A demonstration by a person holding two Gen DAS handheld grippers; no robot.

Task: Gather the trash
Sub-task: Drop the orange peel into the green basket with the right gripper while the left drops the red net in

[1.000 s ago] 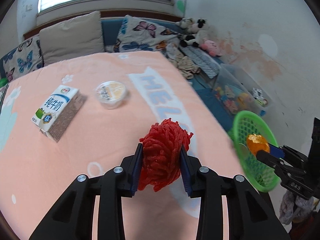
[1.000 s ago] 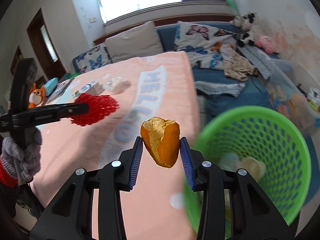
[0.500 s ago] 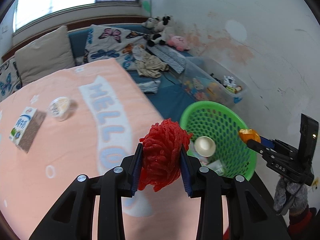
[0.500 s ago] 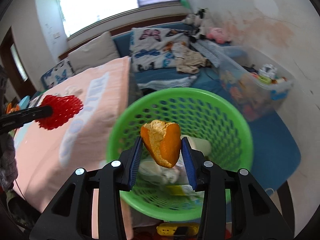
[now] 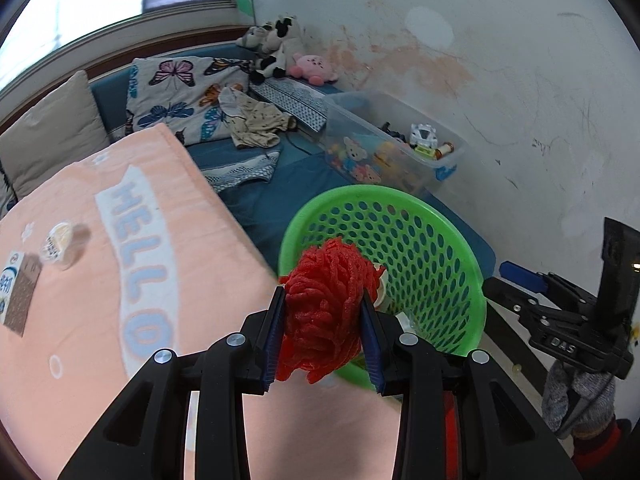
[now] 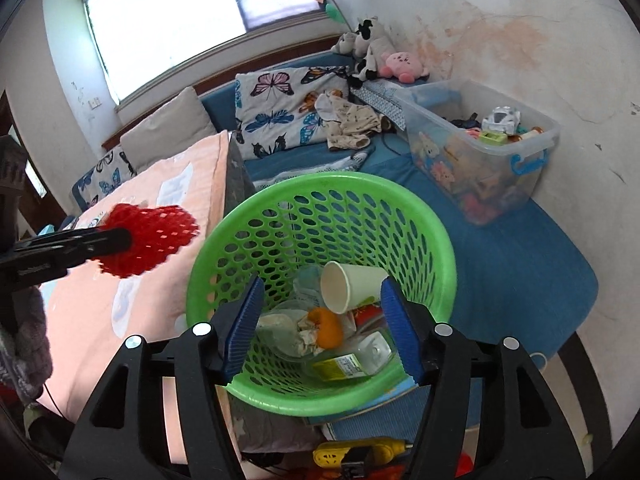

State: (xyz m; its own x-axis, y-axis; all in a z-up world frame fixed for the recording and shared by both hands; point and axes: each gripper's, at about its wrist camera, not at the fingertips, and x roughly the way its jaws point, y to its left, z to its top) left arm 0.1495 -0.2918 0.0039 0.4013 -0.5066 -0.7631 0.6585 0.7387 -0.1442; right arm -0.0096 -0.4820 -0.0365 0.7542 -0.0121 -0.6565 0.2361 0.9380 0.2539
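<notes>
Bedroom corner with a stained wall; a peach blanket [image 5: 100, 280] is covering the bed, and a green basket [image 6: 436, 240] is standing just off its edge on the blue mat. Right gripper [image 6: 322, 320] is hovering over the basket mouth; its jaws have just been opening and nothing is sitting between the blue pads now. The orange peel [image 6: 328, 328] is lying at the basket bottom among a paper cup [image 6: 348, 284], a clear plastic bottle [image 6: 352, 360] and crumpled wrappers, so that item is reading as delivered. Left gripper [image 5: 322, 320] is clamping the red foam net [image 5: 326, 312] between its pads; in the left wrist view the net is hanging in front of the basket's near rim, while the right wrist view is showing it over the blanket, just beside the basket and not yet above the opening. Remaining on the blanket, well apart from the basket: a milk carton [image 5: 16, 292] and a small lidded cup [image 5: 56, 240]. Judgement: task is running past the midpoint; net drop is coming next, then two pickups.
</notes>
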